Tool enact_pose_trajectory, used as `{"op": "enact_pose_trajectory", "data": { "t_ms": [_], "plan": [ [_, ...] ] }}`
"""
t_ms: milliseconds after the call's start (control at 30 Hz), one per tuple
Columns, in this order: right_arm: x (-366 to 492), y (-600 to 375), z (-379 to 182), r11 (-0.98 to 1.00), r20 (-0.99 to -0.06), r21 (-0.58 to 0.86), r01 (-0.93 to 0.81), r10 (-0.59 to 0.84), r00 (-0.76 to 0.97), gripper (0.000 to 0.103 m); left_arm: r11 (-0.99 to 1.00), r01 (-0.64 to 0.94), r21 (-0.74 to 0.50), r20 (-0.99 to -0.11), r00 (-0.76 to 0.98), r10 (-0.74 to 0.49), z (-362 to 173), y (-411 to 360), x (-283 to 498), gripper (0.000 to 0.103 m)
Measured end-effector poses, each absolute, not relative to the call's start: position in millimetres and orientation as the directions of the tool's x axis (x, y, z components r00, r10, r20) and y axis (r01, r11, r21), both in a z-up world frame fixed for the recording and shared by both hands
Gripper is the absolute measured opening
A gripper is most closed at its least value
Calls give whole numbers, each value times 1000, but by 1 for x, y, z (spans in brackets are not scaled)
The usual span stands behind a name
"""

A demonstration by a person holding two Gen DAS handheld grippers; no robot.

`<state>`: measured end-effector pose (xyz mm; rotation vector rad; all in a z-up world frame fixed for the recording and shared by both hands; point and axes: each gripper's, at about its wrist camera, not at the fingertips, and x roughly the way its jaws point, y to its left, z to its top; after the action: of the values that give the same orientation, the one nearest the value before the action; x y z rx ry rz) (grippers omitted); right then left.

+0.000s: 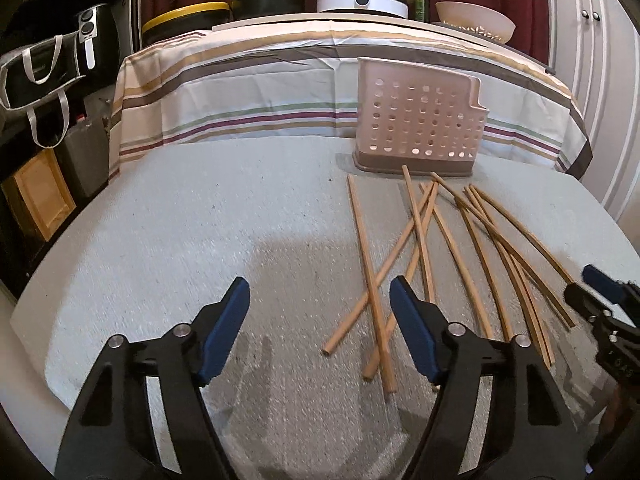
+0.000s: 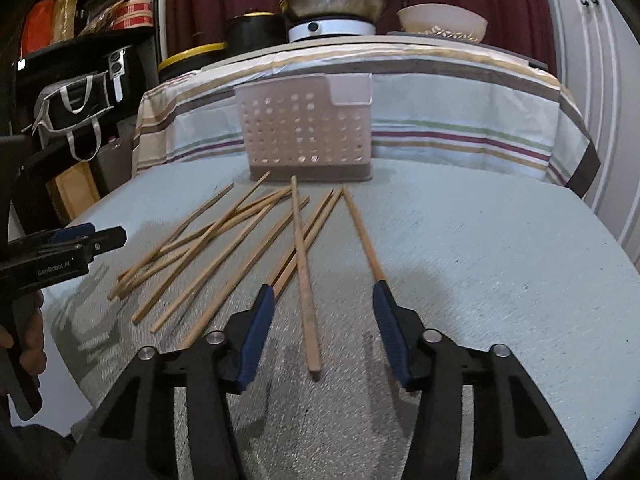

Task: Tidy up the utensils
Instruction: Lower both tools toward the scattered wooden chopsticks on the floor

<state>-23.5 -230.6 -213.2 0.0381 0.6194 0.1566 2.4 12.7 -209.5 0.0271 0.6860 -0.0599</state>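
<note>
Several wooden chopsticks (image 1: 420,240) lie scattered on the pale round table (image 1: 200,208), fanning toward me from a pink perforated utensil holder (image 1: 420,120) that stands upright at the table's back. My left gripper (image 1: 320,292) is open and empty, just left of the pile. In the right wrist view the chopsticks (image 2: 224,248) spread left of centre below the holder (image 2: 308,132). My right gripper (image 2: 324,300) is open, with one chopstick (image 2: 306,280) lying between its fingers on the table (image 2: 500,260) and another by the right fingertip (image 2: 382,296).
Behind stands a cloth-covered table (image 1: 260,80) with a pan on a white burner (image 1: 362,2), a pink bowl (image 1: 476,20) and black pots. A dark shelf with a bag (image 1: 40,68) is at left. White cabinet doors (image 1: 592,60) are at right.
</note>
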Motion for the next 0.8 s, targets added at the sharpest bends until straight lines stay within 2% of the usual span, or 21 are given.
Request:
{"op": "enact_pose_trajectory", "data": {
  "t_ms": [100,200,467,533,800],
  "plan": [
    [-23,-228,-218,984,-585,94,-149,176,792,39,997,83,-4,-640,766,-66,-215,9,-3,61],
    [-24,-228,-220,984,-585,94,-151,177,792,38,995,96,-3,-655,752,-75,-221,3,-8,58],
    [-25,-228,-222,984,-588,99,-149,179,789,36,992,124,-3,-676,731,-93,-232,-3,-10,37],
    [-26,-228,-222,984,-588,101,-149,179,789,36,991,129,-29,-688,717,-114,-235,-1,-8,25],
    [-26,-228,-222,983,-586,109,-147,182,789,36,995,97,-30,-688,720,-91,-235,6,-10,24]
  ]
}}
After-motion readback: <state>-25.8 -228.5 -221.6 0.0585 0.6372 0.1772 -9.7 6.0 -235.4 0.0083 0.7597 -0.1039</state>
